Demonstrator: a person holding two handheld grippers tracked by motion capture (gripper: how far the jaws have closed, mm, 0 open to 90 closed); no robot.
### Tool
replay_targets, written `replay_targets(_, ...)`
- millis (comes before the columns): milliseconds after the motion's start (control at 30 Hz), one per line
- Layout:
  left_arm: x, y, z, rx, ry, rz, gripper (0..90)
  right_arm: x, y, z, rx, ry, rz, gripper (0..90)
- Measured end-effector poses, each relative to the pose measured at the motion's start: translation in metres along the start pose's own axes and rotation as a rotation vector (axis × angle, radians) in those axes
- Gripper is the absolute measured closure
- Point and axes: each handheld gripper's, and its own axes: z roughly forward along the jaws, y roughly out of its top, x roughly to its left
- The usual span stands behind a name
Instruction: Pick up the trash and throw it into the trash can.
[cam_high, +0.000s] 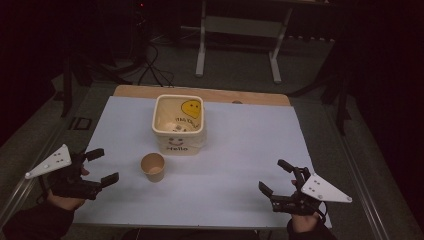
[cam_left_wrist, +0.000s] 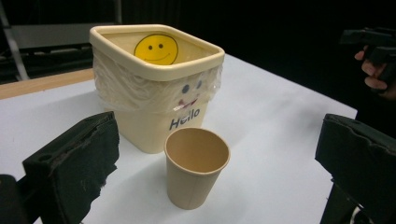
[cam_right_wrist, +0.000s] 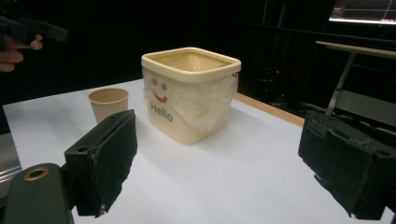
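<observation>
The bin (cam_high: 178, 124) serves as reference: a cream, square container standing upright on the white table (cam_high: 240, 165), mouth open. A clear plastic liner is folded over its rim and hangs down the outer walls. The front wall carries a smiley face and the word "Hello"; a yellow smiley sticker sits on the inside of the far wall.

The cup (cam_high: 153, 166), a brown paper one, stands upright and empty just in front of the bin, slightly toward the person's left. In the left gripper view a narrow strip of table separates the cup (cam_left_wrist: 196, 167) from the bin (cam_left_wrist: 156, 86); they are close but not touching.

The left gripper (cam_high: 102, 167) is held low over the table, in front of the bin and to the left of it, with the cup lying between the two. Its jaws stand wide apart and hold nothing. They point toward the cup.

The right gripper (cam_high: 275, 176) is held in front of the bin and well to the right of it, farther off than the left one. Its jaws are likewise spread wide and empty. In the right gripper view the bin (cam_right_wrist: 191, 93) sits centred between the jaws, with the cup (cam_right_wrist: 109, 103) beside it.
</observation>
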Motion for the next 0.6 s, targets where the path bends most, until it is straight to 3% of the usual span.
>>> replay_targets(233,0.001,0.024,0.001,0.077,-0.023,0.02,0.4,0.002,0.0,0.004,0.008,0.019,-0.007,11.4)
replay_targets(400,0.001,0.034,0.005,0.106,-0.028,0.046,0.4,0.001,0.0,0.004,0.005,0.027,-0.005,11.4)
replay_targets(600,0.0,0.041,0.017,0.141,-0.066,0.068,0.4,0.001,0.0,0.004,0.004,0.027,-0.004,11.5)
